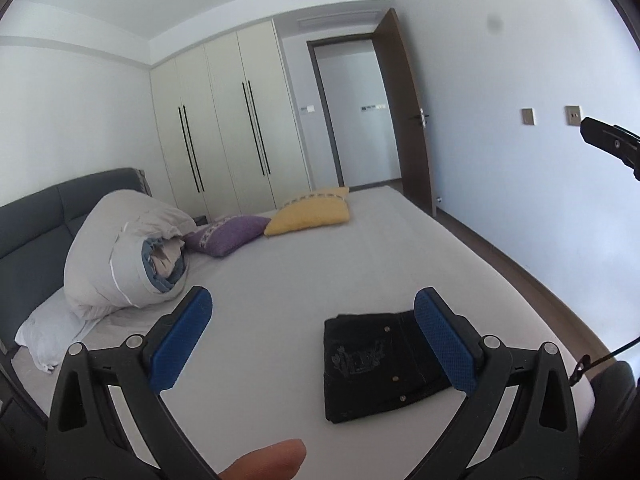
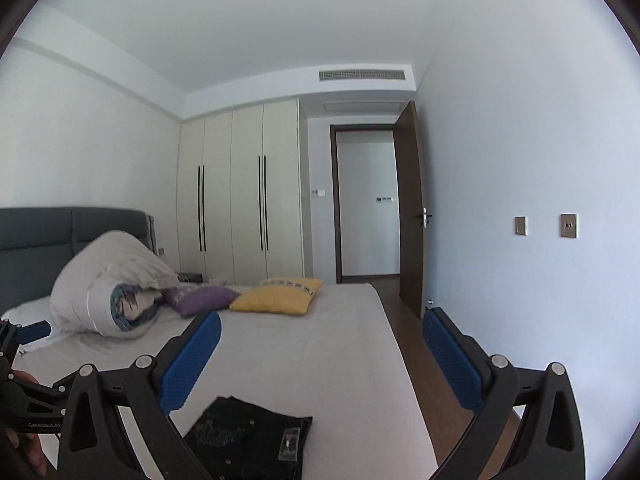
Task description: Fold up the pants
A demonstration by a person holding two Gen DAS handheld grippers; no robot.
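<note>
The black pants (image 1: 376, 364) lie folded into a compact rectangle on the white bed sheet (image 1: 280, 280), with studs and pale embroidery showing on top. They also show in the right wrist view (image 2: 248, 436), low between the fingers. My left gripper (image 1: 312, 304) is open and empty, raised above the bed, with its right finger over the pants' right edge in the view. My right gripper (image 2: 320, 332) is open and empty, raised above the pants. Part of the right gripper (image 1: 612, 144) shows at the right edge of the left wrist view.
A rolled duvet (image 1: 120, 256) lies by the grey headboard (image 1: 36, 220), with a white pillow (image 1: 48, 332), a purple cushion (image 1: 228, 234) and a yellow cushion (image 1: 312, 210). Wardrobes (image 1: 224, 120) and an open door (image 1: 408, 120) stand beyond. Wooden floor (image 2: 420, 360) runs right of the bed.
</note>
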